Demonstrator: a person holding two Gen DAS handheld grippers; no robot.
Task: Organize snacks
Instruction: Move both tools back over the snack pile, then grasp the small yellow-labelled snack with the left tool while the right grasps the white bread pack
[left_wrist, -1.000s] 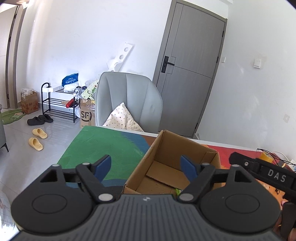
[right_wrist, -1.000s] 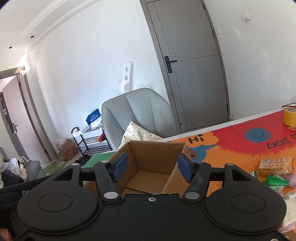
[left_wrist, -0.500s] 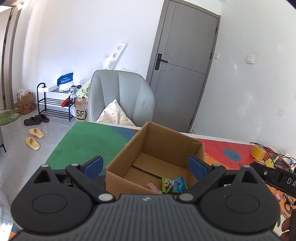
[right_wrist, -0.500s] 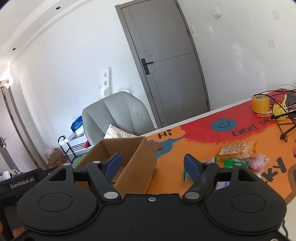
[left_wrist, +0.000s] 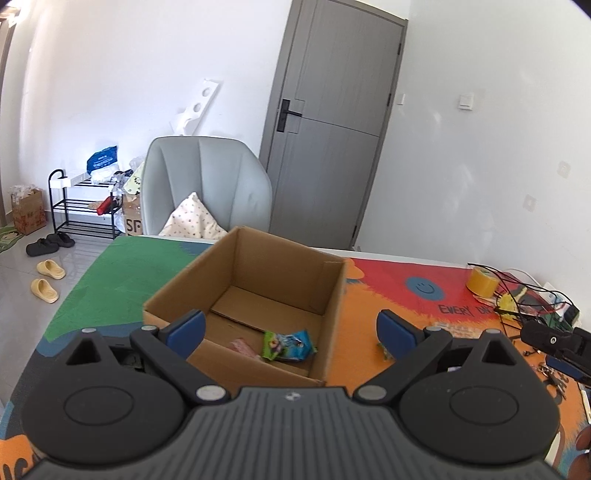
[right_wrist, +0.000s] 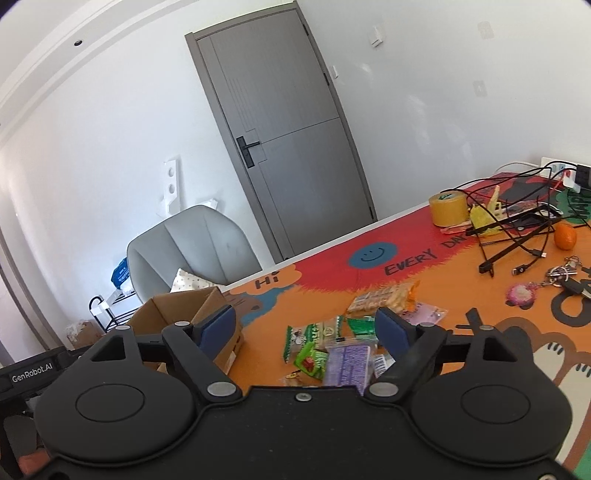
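1. the left gripper (left_wrist: 290, 328) hangs over the near side of the cardboard box (left_wrist: 332, 291), its blue-padded jaws spread wide and holding nothing.
2. inside the box lie a green-and-blue snack packet (left_wrist: 286, 344) and, just beside it to the left, a pink packet (left_wrist: 242, 347); both rest on the box floor near the front wall.
3. the right gripper (right_wrist: 306, 326) hovers above the pile of loose snacks on the orange table mat (right_wrist: 461, 291), jaws wide apart and empty.
4. between its fingers in the right wrist view sit a purple packet (right_wrist: 347, 363), a green-and-red packet (right_wrist: 309, 361) touching it on the left, and green-and-white wafer packets (right_wrist: 314, 332) just behind.
5. a cracker pack (right_wrist: 382, 297) in clear orange wrap lies farther back, with a pink packet (right_wrist: 424, 315) beside it.
6. the cardboard box (right_wrist: 192, 317) stands to the left of the pile, apart from it.
7. a yellow tape roll (right_wrist: 448, 208), an orange fruit (right_wrist: 565, 236) and keys (right_wrist: 563, 275) lie at the far right of the mat.
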